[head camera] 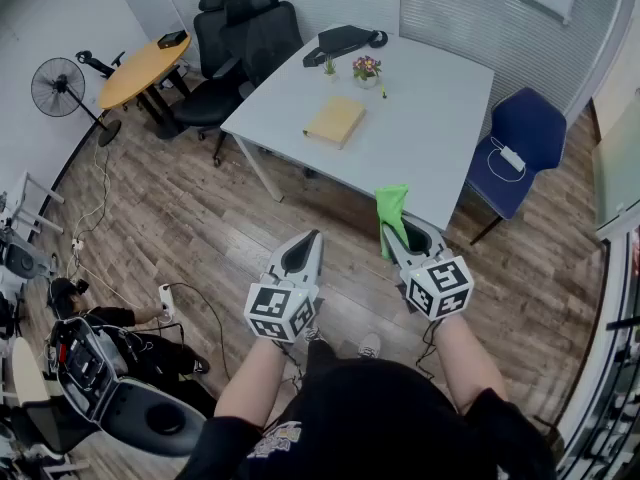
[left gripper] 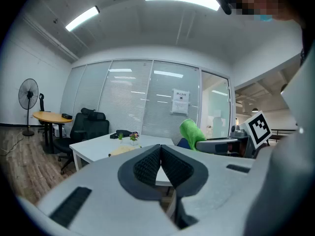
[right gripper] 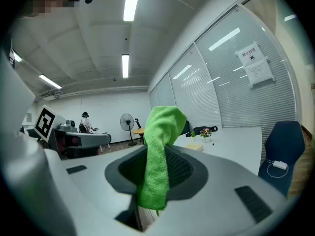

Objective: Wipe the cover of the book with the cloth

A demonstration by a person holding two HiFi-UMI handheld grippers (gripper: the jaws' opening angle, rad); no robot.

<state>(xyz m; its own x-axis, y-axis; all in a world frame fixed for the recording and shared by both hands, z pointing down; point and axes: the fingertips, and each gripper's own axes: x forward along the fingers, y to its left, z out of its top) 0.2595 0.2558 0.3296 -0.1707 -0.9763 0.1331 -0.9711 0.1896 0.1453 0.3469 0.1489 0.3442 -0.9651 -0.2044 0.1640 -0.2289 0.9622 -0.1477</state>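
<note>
Left gripper [head camera: 311, 238]: jaws pressed together, nothing in 'em | right gripper [head camera: 391, 231]: pinching cloth [head camera: 391, 206] | book [head camera: 336, 120]: on table [head camera: 445, 118], well ahead

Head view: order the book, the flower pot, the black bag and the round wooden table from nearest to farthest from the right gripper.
1. The book, on the white table, ahead and left of the right gripper.
2. The flower pot, just beyond the book.
3. The black bag, at the far edge.
4. The round wooden table, far left across the room.
</note>
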